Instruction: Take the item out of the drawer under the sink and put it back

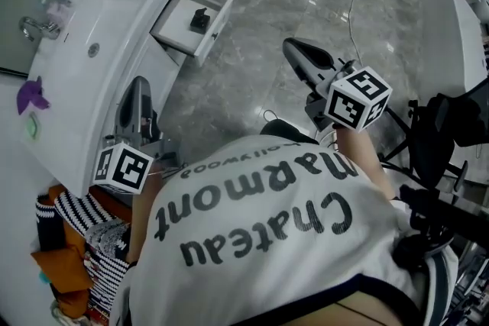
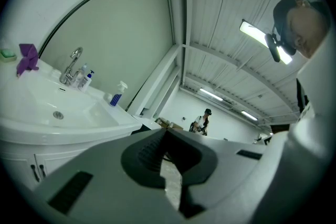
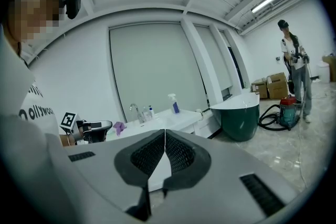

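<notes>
In the head view the white drawer (image 1: 216,27) stands pulled out from the vanity under the sink (image 1: 114,19), with a small black item (image 1: 200,17) lying inside it. My left gripper (image 1: 137,85) is held beside the sink's front rim, well short of the drawer, its jaws shut and empty (image 2: 167,132). My right gripper (image 1: 293,46) hangs over the marble floor to the right of the drawer, also shut with nothing between its pads (image 3: 165,131). The right gripper view looks across at the sink (image 3: 157,122) and the left gripper (image 3: 93,127).
On the sink stand a faucet (image 2: 71,66), small bottles, a blue spray bottle (image 2: 116,94) and a purple object (image 2: 26,58). A dark green bathtub (image 3: 240,117), a vacuum with hose (image 3: 286,108) and a standing person (image 3: 294,68) are farther off. Folded clothes (image 1: 72,240) lie low left.
</notes>
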{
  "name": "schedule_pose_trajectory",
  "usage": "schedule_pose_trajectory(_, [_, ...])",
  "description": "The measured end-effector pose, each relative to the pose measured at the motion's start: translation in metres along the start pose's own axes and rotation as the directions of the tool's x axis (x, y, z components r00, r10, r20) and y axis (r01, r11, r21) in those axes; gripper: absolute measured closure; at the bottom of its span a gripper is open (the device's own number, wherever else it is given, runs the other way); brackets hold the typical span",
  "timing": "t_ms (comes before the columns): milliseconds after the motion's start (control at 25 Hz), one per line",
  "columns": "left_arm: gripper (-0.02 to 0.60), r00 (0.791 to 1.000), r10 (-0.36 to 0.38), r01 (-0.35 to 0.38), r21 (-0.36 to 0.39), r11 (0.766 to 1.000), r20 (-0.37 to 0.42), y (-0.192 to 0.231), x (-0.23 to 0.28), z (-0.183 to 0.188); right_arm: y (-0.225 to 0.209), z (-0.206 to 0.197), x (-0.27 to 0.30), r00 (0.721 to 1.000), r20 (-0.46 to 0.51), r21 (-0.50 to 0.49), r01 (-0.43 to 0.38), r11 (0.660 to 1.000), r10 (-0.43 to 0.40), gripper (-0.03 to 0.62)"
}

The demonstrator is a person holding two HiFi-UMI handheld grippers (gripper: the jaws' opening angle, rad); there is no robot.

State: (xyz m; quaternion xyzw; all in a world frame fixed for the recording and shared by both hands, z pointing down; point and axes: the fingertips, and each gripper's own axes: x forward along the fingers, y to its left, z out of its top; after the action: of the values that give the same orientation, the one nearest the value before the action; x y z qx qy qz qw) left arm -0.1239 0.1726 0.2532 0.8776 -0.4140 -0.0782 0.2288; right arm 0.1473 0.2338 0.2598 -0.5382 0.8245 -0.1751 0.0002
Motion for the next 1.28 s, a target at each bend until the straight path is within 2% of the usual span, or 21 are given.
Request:
schedule_pose_trajectory(1040, [0.572, 0.998, 0.057, -0.057, -0.01, 0.998, -0.006, 0.027, -0.014, 0.0, 0.017, -0.004, 0.029, 0.998, -0.04, -0.013, -0.05, 0.999, 0.049, 0.582])
schedule_pose_trajectory(1280, [0.572, 0.997, 0.069, -0.069, -0.023, 0.997, -0.027, 0.032, -0.004, -0.008, 0.005, -0.011, 0.034, 0.997, -0.064, 0.01, -0.039, 0.999, 0.039, 0.582])
